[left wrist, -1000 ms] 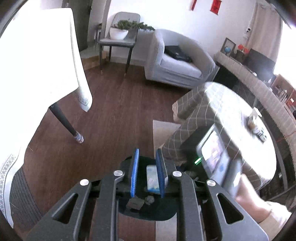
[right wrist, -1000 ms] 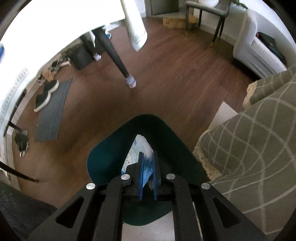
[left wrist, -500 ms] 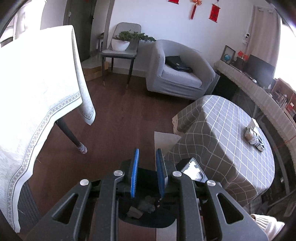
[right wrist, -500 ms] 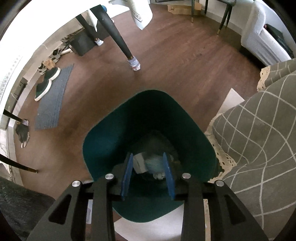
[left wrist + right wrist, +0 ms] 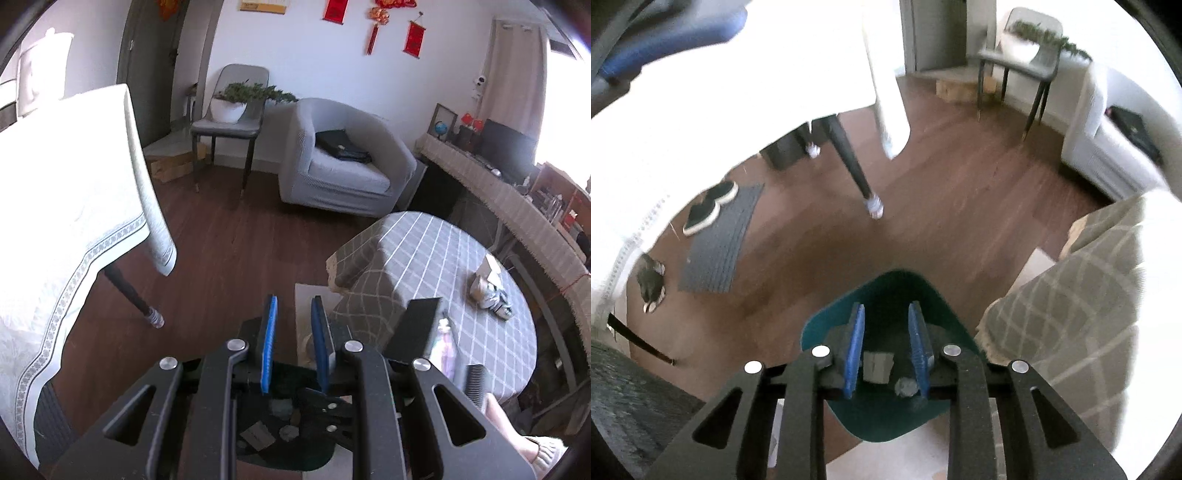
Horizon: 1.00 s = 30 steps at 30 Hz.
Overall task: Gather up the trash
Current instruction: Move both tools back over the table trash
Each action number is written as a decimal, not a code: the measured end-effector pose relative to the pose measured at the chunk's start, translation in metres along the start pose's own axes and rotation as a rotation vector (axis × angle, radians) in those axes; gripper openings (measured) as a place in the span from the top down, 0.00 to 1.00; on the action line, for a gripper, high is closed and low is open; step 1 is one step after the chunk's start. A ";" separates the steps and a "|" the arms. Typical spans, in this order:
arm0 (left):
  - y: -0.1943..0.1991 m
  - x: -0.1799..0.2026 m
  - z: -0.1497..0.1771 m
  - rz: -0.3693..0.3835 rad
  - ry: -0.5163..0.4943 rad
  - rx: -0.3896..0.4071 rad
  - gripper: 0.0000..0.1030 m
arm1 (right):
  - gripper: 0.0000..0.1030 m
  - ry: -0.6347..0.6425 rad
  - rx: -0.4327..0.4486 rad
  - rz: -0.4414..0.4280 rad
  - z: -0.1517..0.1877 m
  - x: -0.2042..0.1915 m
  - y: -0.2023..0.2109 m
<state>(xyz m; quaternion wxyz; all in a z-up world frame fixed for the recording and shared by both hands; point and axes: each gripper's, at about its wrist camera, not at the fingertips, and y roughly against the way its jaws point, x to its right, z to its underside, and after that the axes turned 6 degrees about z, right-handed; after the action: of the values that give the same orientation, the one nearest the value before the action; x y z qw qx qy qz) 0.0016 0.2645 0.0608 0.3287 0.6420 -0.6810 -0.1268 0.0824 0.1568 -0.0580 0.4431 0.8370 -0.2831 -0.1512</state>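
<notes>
A dark green bin point(image 5: 905, 295) stands on the floor beside the grey checked table point(image 5: 1082, 310). Grey scraps of trash point(image 5: 877, 365) lie in its bottom; they also show in the left wrist view point(image 5: 258, 435). My right gripper point(image 5: 886, 347) is open and empty above the bin, and its body shows in the left wrist view point(image 5: 417, 332). My left gripper point(image 5: 293, 347) is open and empty, above the bin's near side point(image 5: 295, 458). More crumpled trash point(image 5: 491, 295) lies on the checked table point(image 5: 443, 258).
A white-clothed table point(image 5: 66, 206) with a dark leg point(image 5: 125, 288) stands at the left. A grey armchair point(image 5: 343, 162) and a chair with a plant point(image 5: 232, 118) are at the back. A mat point(image 5: 720, 240) and shoes point(image 5: 709, 206) lie on the floor.
My right gripper opened and let its white wrapper drop into the bin, then rose. My left gripper stayed open and lifted, tilting toward the room.
</notes>
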 end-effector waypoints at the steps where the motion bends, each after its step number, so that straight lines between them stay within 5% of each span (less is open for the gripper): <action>1: 0.000 0.003 -0.002 0.001 -0.002 0.004 0.80 | 0.76 -0.006 0.016 0.005 -0.001 0.004 0.007; 9: -0.007 0.033 -0.012 0.036 -0.009 0.053 0.79 | 0.76 -0.071 0.132 0.089 0.010 0.053 0.062; 20: -0.050 0.094 -0.005 0.084 -0.090 0.004 0.67 | 0.76 -0.188 0.218 0.185 0.049 0.125 0.115; 30: -0.085 0.137 0.000 0.115 -0.132 -0.038 0.60 | 0.57 -0.243 0.284 0.246 0.094 0.192 0.143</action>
<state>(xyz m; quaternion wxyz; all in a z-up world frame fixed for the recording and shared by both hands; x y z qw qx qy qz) 0.0746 0.1208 0.0493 0.3019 0.5857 -0.7345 -0.1625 0.1390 -0.0851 0.0070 0.2986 0.8259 -0.4527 -0.1545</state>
